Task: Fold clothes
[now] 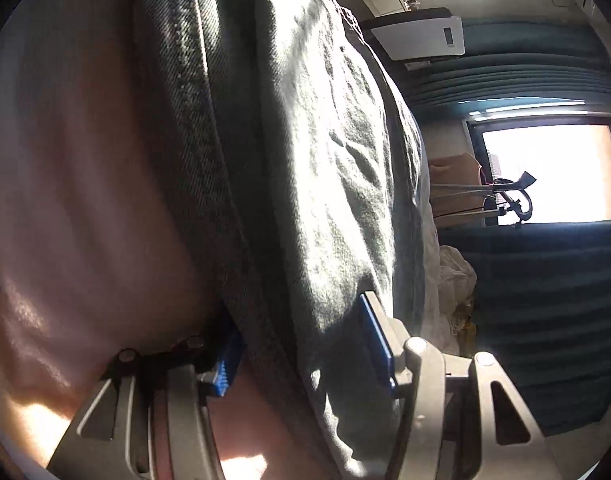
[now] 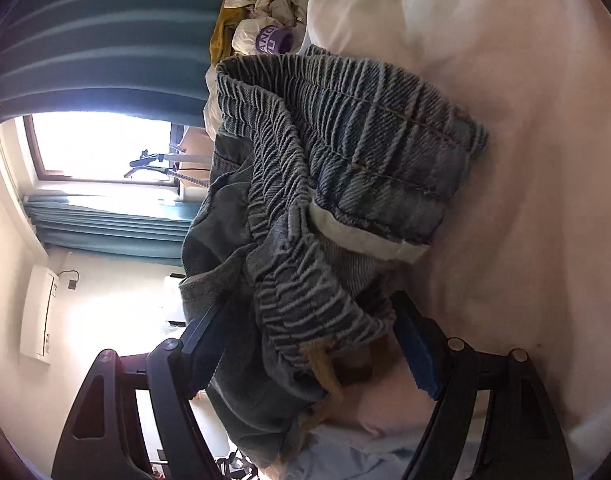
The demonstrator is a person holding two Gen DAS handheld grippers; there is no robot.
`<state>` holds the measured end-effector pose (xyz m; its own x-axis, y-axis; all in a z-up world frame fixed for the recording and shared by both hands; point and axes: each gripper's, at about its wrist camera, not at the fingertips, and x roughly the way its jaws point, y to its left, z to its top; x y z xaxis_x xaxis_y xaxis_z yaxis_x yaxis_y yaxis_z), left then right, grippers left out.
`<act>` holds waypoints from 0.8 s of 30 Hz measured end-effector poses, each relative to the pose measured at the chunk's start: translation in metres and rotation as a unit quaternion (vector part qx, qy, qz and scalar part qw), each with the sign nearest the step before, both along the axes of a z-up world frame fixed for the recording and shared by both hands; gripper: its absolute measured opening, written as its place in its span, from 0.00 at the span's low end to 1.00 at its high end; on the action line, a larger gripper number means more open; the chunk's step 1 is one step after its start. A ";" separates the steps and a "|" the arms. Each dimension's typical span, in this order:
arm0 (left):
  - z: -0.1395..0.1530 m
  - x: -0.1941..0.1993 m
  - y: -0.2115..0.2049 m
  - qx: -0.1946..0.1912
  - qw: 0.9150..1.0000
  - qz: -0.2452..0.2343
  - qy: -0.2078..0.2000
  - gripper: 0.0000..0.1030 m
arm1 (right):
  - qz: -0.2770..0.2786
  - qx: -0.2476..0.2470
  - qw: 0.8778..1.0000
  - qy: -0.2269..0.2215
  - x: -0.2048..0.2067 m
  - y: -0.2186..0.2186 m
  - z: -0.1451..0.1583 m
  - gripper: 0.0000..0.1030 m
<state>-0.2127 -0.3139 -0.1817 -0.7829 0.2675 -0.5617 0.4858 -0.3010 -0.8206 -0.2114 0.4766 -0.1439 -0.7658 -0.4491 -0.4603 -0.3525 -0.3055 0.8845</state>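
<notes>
A pair of grey-blue denim jeans (image 1: 313, 160) lies on a pink bedsheet (image 1: 85, 180). In the left wrist view the denim runs between the two blue-padded fingers of my left gripper (image 1: 301, 348); the jaws stand apart around the thick fabric. In the right wrist view the elastic waistband of the jeans (image 2: 345, 152) is bunched and folded over, with a white lining showing. My right gripper (image 2: 309, 344) has its fingers on either side of the waistband fabric, jaws wide apart around it.
A heap of white and yellow clothes (image 2: 273, 4) lies at the far end of the bed. Teal curtains (image 1: 545, 300), a bright window (image 2: 101, 144) and a wall air conditioner (image 1: 421, 36) stand behind. The pink sheet (image 2: 525, 200) spreads beside the jeans.
</notes>
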 end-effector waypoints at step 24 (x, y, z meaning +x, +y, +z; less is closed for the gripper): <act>0.068 0.068 0.032 -0.102 0.993 -0.049 -0.014 0.12 | -0.111 0.171 0.974 0.095 0.081 0.016 0.121 0.27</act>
<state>-0.1448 -0.2818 -0.1139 -0.7421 0.2207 -0.6329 0.4671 -0.5070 -0.7245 -0.1301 0.4930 -0.0228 -0.9127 -0.1081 -0.3940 -0.2828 -0.5290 0.8001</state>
